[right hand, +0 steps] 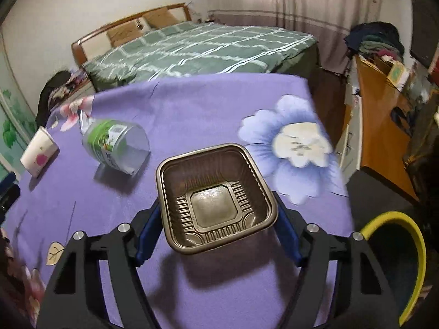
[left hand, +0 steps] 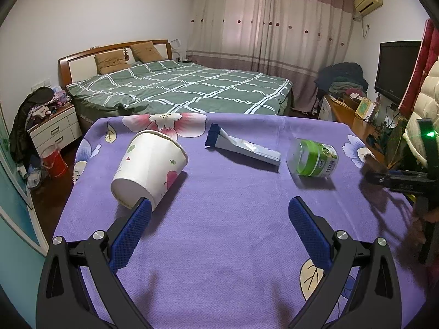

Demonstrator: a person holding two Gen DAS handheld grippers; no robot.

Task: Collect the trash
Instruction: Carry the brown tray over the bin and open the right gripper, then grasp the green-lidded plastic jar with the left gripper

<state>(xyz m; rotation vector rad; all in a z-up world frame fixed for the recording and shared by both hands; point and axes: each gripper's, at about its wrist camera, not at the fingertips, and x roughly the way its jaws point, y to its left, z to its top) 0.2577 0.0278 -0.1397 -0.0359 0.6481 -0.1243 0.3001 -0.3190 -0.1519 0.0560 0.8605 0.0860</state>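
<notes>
The right tongs (right hand: 216, 227) clamp the brown tray (right hand: 216, 197), bin rim (right hand: 406, 235) to their near right; the left tongs (left hand: 219, 219) gape empty.

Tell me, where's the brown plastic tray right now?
In the right wrist view, the brown plastic tray sits between the right hand-held gripper pads, above the purple tablecloth.

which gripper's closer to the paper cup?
Left. The left gripper has one fingertip right beside the paper cup; the right gripper is across the table, around a brown tray.
</notes>
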